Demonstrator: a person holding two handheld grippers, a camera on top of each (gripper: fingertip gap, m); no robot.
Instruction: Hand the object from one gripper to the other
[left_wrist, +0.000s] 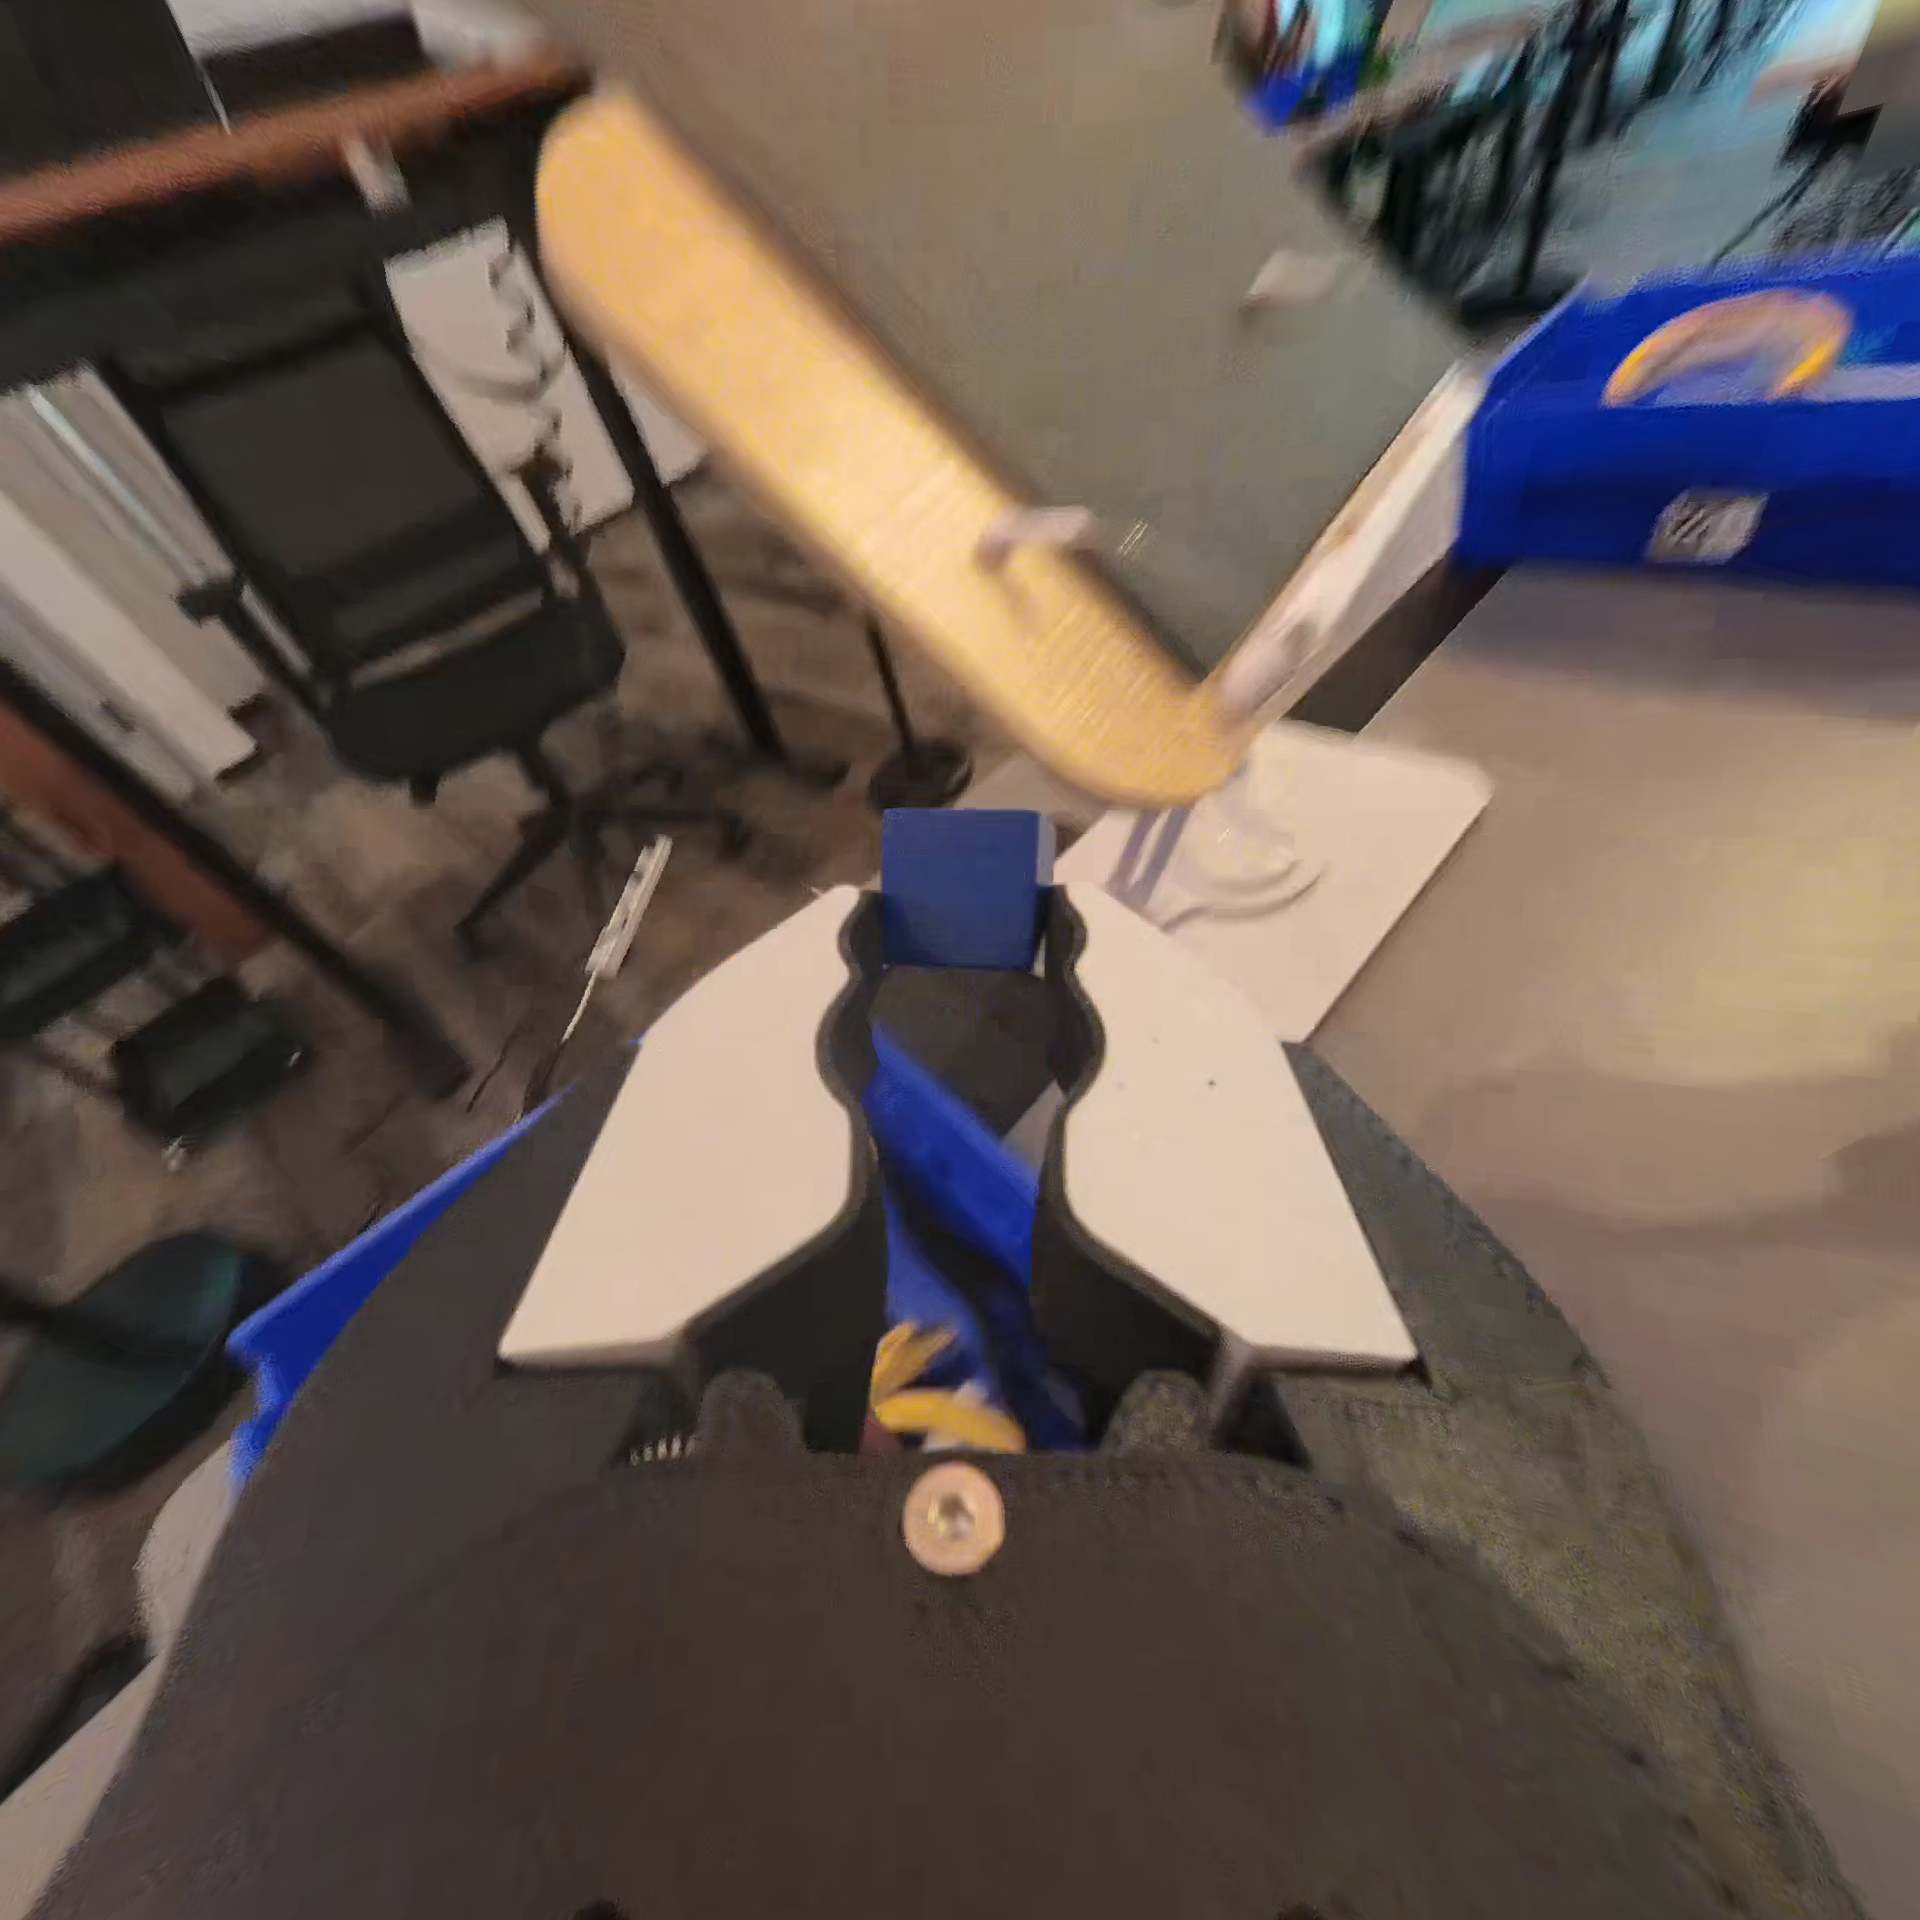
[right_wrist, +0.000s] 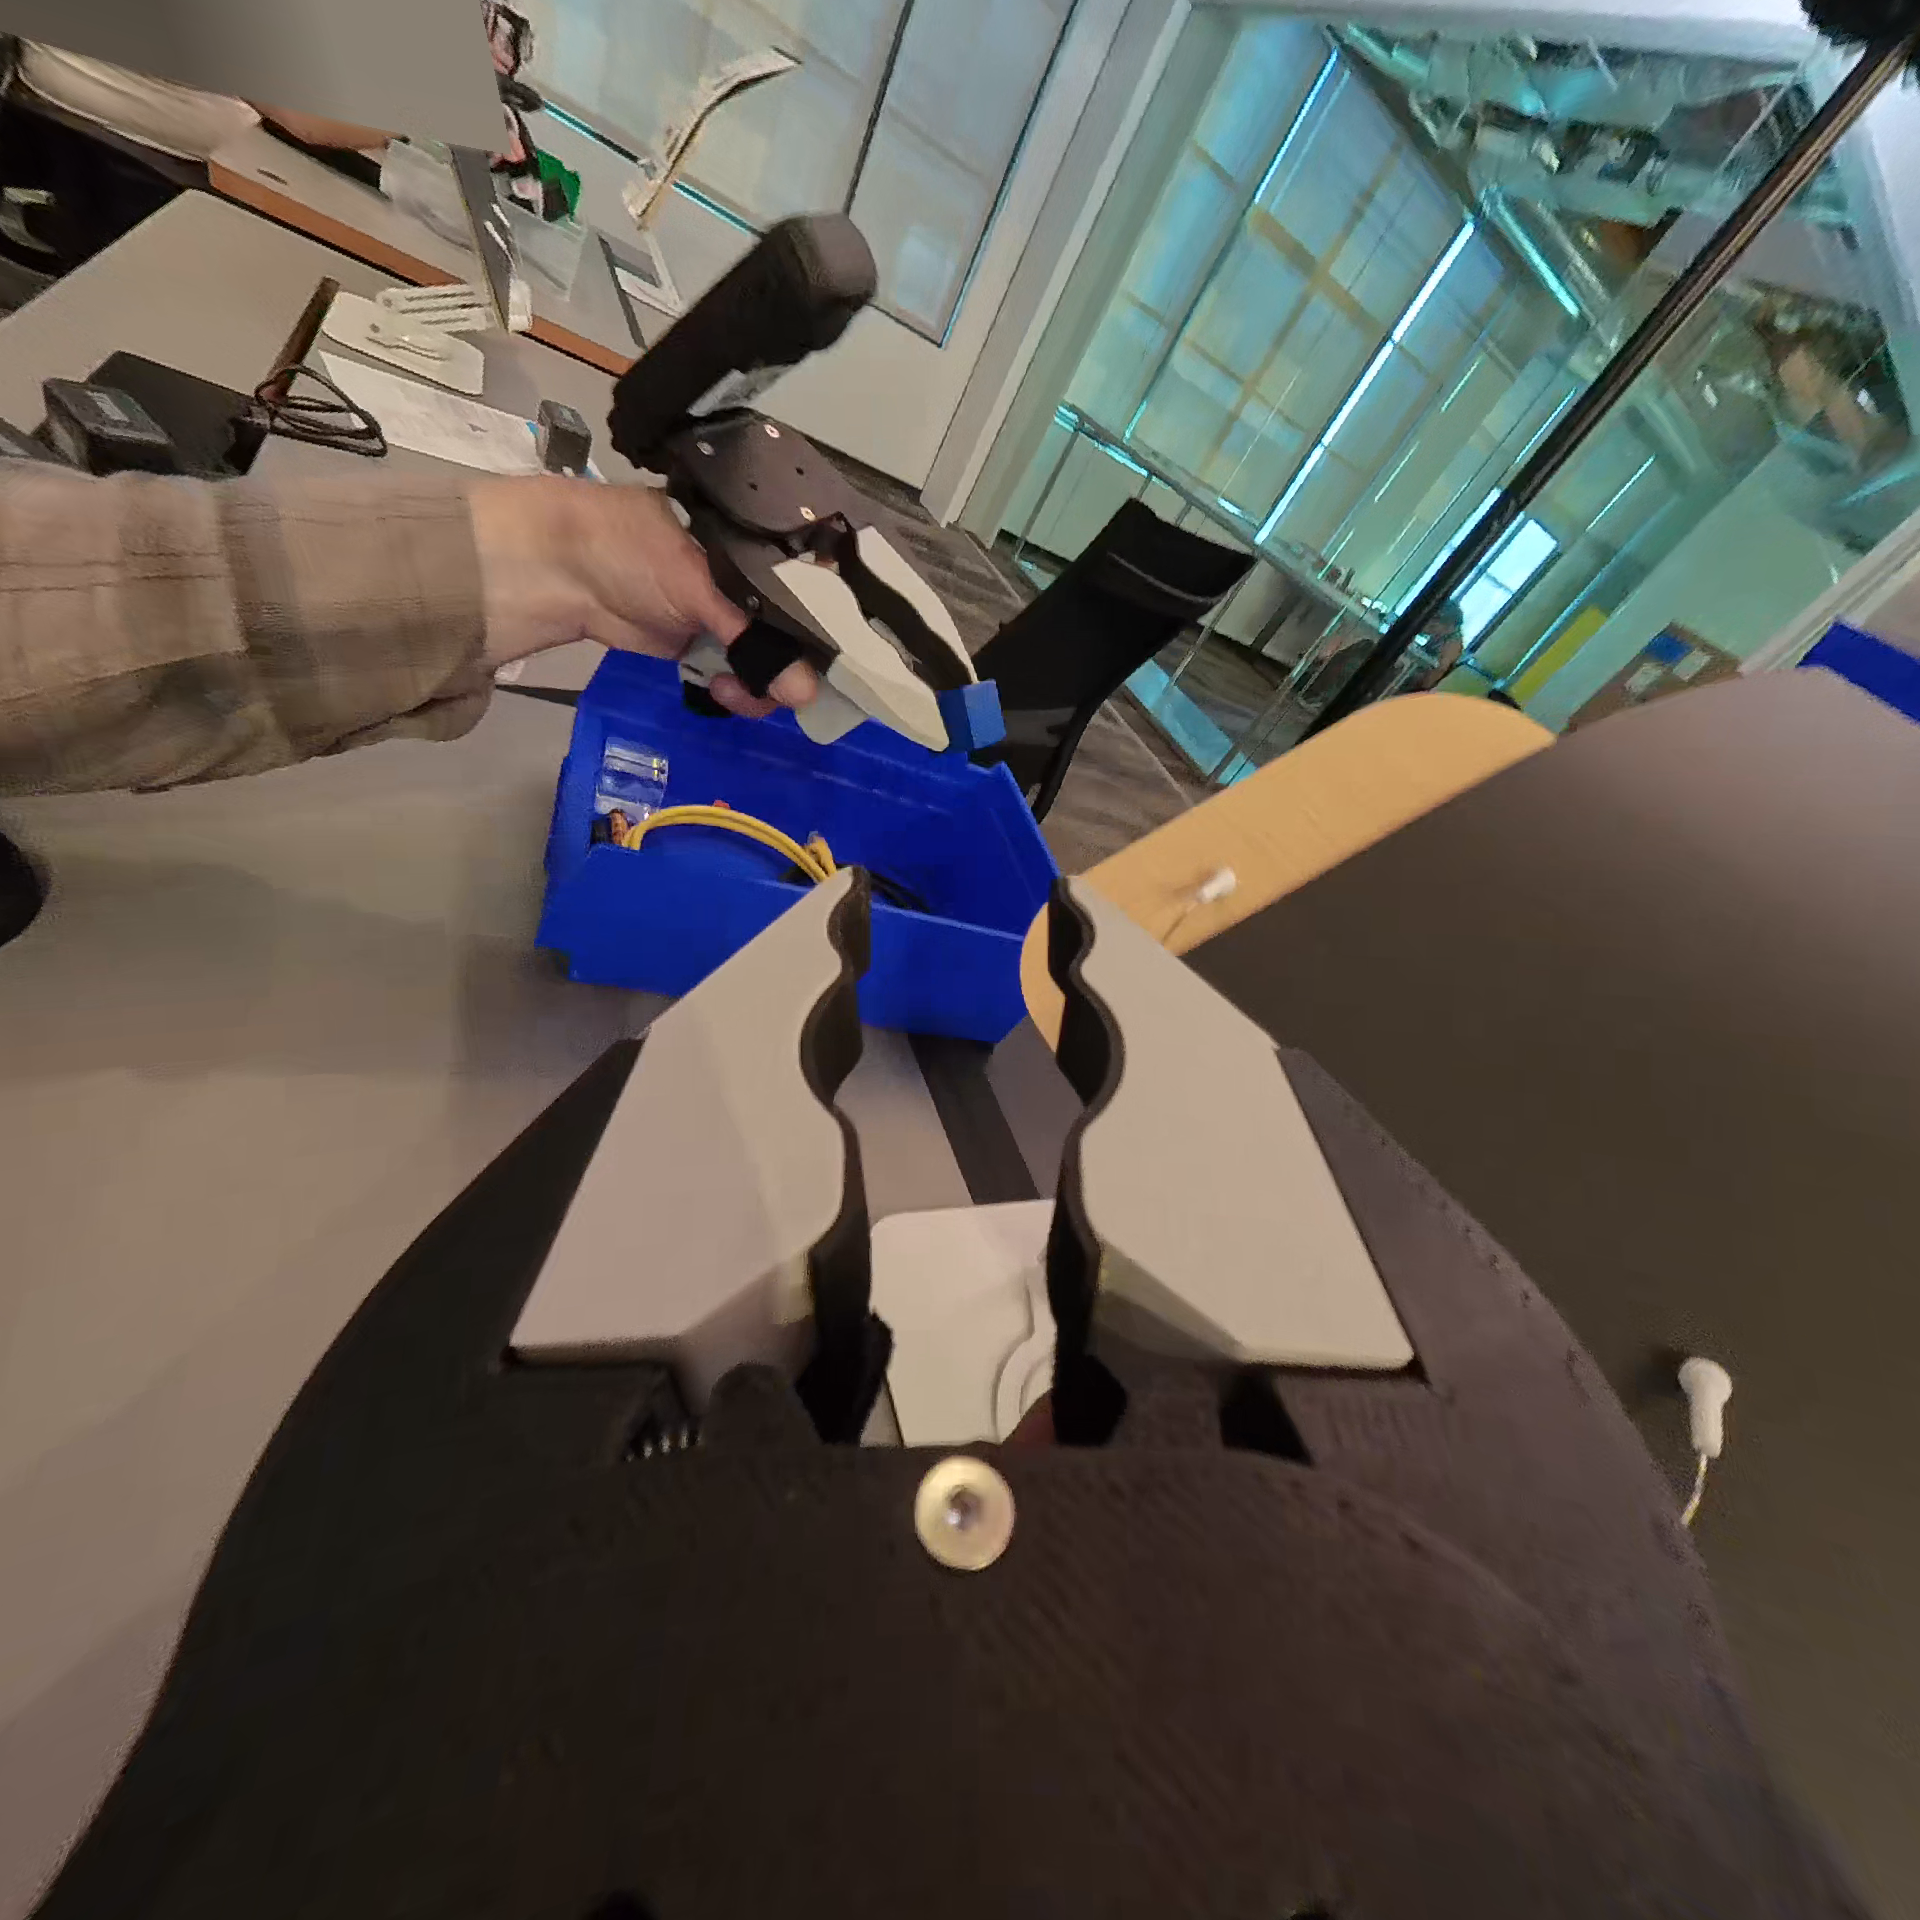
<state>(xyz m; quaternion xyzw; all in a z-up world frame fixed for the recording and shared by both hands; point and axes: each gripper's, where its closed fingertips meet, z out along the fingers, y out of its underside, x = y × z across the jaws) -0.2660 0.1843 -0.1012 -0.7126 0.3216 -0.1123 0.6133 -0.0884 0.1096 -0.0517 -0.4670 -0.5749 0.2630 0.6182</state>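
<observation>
A small blue cube (left_wrist: 961, 888) sits pinched between the tips of my left gripper (left_wrist: 961, 920), held in the air above the table edge. The right wrist view shows the same left gripper (right_wrist: 951, 717) in a person's hand, with the cube (right_wrist: 975, 714) at its tips, above the far rim of a blue bin (right_wrist: 800, 894). My right gripper (right_wrist: 956, 899) is open and empty, low over the grey table, pointing toward the bin. It is well apart from the cube.
The blue bin holds yellow cable (right_wrist: 727, 826) and small parts. A tan rounded board (left_wrist: 831, 457) and a dark panel (right_wrist: 1558, 1091) stand to the right. Black chairs (left_wrist: 384, 582) and table legs lie beyond the table edge. Boxes and cables (right_wrist: 166, 421) sit at the far left. Tip to tip, the grippers are about 20 cm apart.
</observation>
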